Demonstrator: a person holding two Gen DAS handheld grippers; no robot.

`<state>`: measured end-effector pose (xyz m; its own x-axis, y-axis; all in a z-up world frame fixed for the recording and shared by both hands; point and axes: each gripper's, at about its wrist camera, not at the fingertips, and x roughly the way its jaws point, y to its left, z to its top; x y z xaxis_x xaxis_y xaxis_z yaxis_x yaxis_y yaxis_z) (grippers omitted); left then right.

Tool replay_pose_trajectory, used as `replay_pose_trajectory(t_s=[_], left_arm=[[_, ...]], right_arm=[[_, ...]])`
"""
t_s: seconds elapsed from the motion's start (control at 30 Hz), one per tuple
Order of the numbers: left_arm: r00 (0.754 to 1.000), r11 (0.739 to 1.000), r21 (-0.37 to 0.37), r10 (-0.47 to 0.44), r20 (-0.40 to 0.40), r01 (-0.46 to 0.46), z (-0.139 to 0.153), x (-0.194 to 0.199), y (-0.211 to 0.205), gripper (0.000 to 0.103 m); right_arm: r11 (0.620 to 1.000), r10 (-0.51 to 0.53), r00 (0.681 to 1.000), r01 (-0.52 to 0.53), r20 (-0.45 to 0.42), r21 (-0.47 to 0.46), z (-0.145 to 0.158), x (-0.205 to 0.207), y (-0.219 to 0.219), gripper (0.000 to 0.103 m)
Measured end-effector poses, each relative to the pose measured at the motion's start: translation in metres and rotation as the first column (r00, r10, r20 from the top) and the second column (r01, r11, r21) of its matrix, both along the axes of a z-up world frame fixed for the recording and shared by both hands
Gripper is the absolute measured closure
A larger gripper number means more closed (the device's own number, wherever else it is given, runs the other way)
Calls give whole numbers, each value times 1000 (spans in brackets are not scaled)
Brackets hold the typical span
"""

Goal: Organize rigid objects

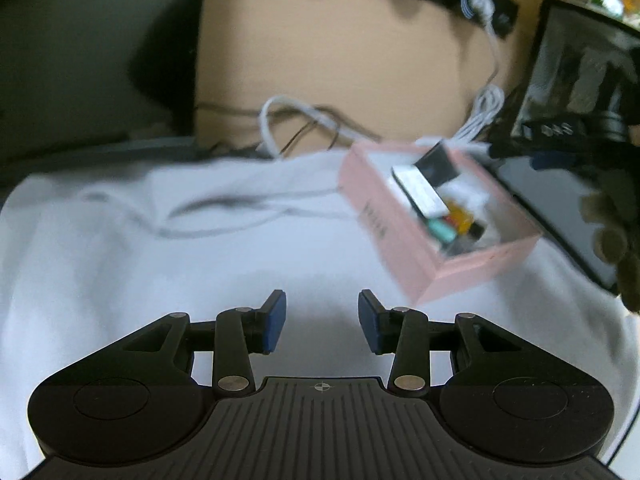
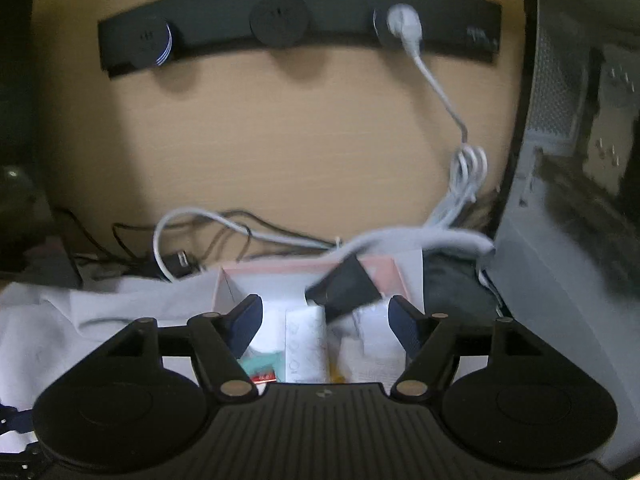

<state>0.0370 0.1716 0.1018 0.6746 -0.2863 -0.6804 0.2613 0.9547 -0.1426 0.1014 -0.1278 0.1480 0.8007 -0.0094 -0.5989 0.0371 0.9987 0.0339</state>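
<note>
An open pink box (image 1: pixel 400 248) lies on a white cloth (image 1: pixel 160 260), to the right of and beyond my left gripper (image 1: pixel 322 320). It holds a white packet (image 1: pixel 420 192), a black item (image 1: pixel 438 162) and several small coloured pieces (image 1: pixel 456 220). The left gripper is open over bare cloth with nothing between its fingers. My right gripper (image 2: pixel 326 320) hangs open directly above the pink box (image 2: pixel 280 270). Beneath and beyond its fingers lie the white packet (image 2: pixel 306 340), the tilted black item (image 2: pixel 344 290) and a teal piece (image 2: pixel 260 362). The pads touch none of them.
A black power strip (image 2: pixel 224 28) on the tan wall has a white plug (image 2: pixel 404 24) whose cable hangs down behind the box. Dark cables (image 2: pixel 180 260) lie at the back. A glass-sided computer case (image 2: pixel 560 240) stands close on the right.
</note>
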Motion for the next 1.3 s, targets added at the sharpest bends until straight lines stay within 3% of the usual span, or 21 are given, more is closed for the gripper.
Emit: replay_pose_trajectory(t_s=[0.2, 0.33, 0.47, 0.57, 0.7, 0.8, 1.03, 1.3], left_arm=[[998, 1000, 9, 13, -67, -12, -32, -6, 2, 59], [995, 1000, 12, -25, -98, 27, -51, -12, -10, 58], [997, 996, 56, -66, -50, 69, -54, -21, -26, 58], [996, 995, 56, -85, -36, 87, -57, -23, -37, 52], [995, 990, 99, -101, 11, 99, -63, -31, -56, 36], [996, 987, 148, -77, 45, 70, -67, -36, -67, 34], [995, 990, 136, -34, 92, 21, -70, -35, -75, 34], [995, 991, 134, -25, 97, 12, -70, -32, -76, 33]], right_arm=[[997, -79, 992, 78, -97, -11, -58, -38, 12, 32], [992, -127, 983, 124, -131, -32, -91, -79, 23, 28], [989, -144, 977, 135, -157, -61, -116, -101, 32, 26], [987, -156, 966, 146, -205, -60, -131, -104, 28, 25], [982, -191, 967, 188, -171, -33, -142, -109, 15, 8], [981, -193, 968, 192, -158, -22, -146, -111, 9, 0], [990, -141, 982, 139, -124, -20, -149, -109, 3, 0], [987, -159, 985, 159, -70, -19, -153, -117, 6, 0]])
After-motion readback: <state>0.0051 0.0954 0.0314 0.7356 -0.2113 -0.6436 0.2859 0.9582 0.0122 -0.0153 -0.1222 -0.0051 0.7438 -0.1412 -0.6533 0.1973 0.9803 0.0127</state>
